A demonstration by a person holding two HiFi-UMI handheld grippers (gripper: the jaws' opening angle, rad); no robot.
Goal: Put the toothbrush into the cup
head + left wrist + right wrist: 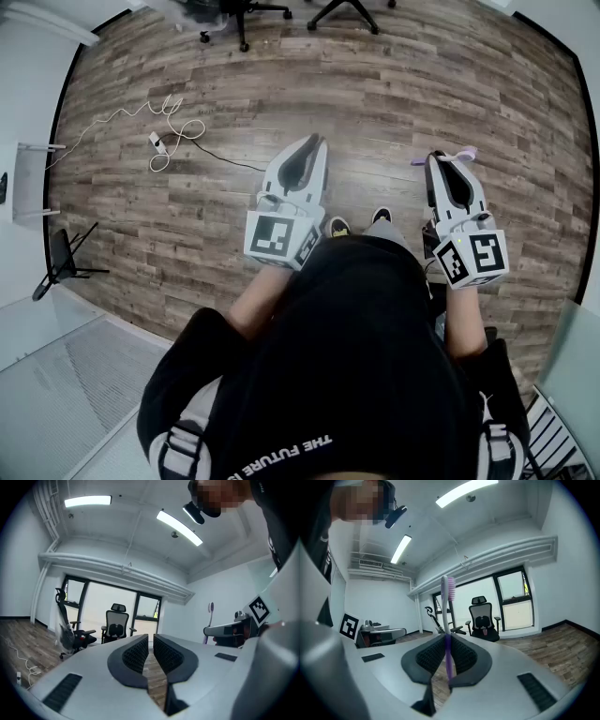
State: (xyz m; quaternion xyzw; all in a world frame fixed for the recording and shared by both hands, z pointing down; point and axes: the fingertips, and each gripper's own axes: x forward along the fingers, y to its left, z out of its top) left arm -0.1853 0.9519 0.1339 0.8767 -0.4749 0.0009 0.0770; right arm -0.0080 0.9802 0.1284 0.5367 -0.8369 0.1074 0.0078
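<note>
Wood floor (422,84), office chair (483,618) near the window. Right claw (446,652) clamps a purple toothbrush (446,616), bristles up. Left claw (151,648) closed, empty.

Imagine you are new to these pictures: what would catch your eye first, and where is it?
First, the purple toothbrush, standing upright with its bristles on top, clamped between the jaws of the right gripper. Next, the left gripper, beside it over the wood floor, jaws nearly together with nothing in them. No cup shows in any view.
</note>
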